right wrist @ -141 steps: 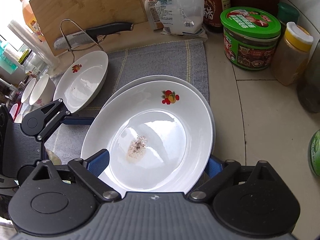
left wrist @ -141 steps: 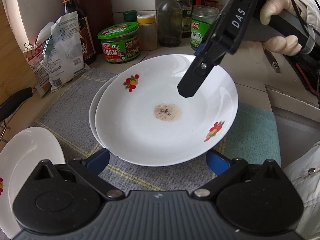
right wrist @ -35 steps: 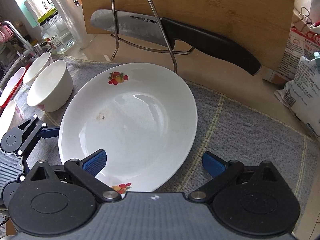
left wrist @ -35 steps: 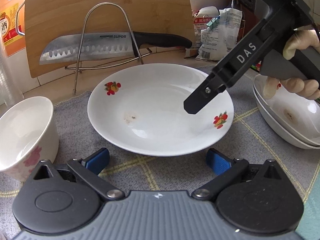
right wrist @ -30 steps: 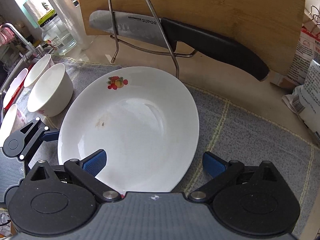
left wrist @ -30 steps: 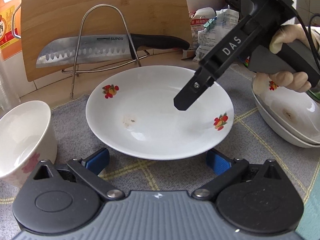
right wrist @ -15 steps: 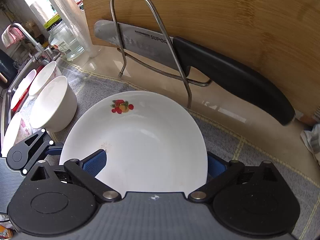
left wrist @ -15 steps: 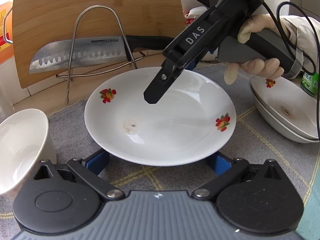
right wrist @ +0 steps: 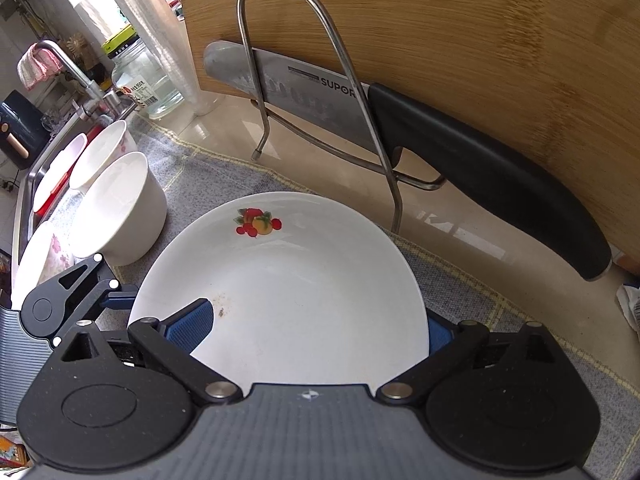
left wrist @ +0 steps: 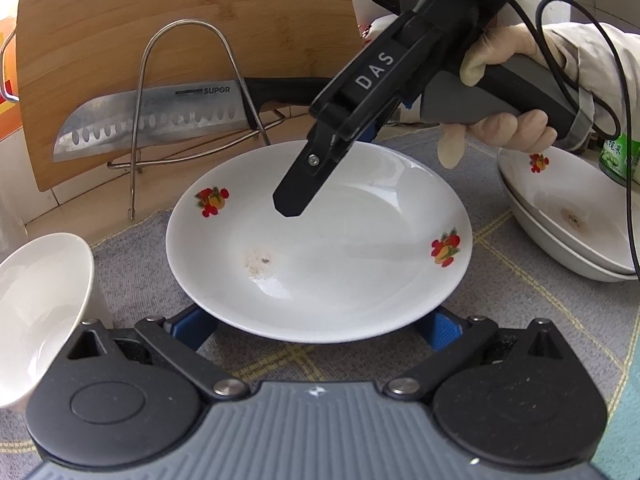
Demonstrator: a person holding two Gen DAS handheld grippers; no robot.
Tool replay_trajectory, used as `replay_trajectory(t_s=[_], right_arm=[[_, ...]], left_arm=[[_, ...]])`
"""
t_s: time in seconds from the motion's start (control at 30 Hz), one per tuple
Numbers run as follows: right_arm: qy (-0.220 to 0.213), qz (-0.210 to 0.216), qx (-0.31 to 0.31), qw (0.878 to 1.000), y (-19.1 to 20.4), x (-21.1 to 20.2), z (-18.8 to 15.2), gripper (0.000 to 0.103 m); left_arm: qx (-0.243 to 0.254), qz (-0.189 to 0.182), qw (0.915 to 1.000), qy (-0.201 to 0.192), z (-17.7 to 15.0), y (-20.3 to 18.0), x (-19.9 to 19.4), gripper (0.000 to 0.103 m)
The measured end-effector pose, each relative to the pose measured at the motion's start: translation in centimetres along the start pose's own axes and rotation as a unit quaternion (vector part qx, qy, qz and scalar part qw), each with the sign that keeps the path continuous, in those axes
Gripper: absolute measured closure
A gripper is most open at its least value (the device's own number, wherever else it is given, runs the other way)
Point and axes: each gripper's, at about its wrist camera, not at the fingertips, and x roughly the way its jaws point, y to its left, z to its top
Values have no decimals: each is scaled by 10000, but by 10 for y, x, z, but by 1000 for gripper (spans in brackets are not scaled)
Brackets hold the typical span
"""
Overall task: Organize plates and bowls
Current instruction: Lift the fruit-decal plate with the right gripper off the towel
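Observation:
A white plate with fruit prints (left wrist: 320, 240) lies on the grey mat; it also shows in the right wrist view (right wrist: 296, 296). My left gripper (left wrist: 316, 324) is open, its blue fingers at the plate's near rim, one on each side. My right gripper (right wrist: 316, 328) is open over the plate, one finger above its inside, the other at its right rim; its black finger (left wrist: 296, 196) hangs above the plate's middle in the left wrist view. Two stacked plates (left wrist: 560, 216) sit to the right. A white bowl (left wrist: 36, 312) stands to the left, and shows in the right wrist view (right wrist: 120, 208).
A knife (right wrist: 400, 128) rests in a wire stand (right wrist: 320, 80) before a wooden cutting board (right wrist: 440, 40), just behind the plate. More bowls (right wrist: 96, 152) and a sink tap (right wrist: 72, 68) are at far left. A green jar (left wrist: 620, 156) stands at right.
Both grippers came from the stacked plates to this single plate. Over the last second my right gripper moved left and forward above the plate, toward the knife stand; the left edged closer to the rim.

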Motion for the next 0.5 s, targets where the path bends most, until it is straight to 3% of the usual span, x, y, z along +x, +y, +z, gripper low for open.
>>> replay_trajectory(t_s=[0.5], right_arm=[[21,-1,19,10000,-1,-2,-1,2]], left_arm=[[35,61,10000,9,1,-1,-2,0]])
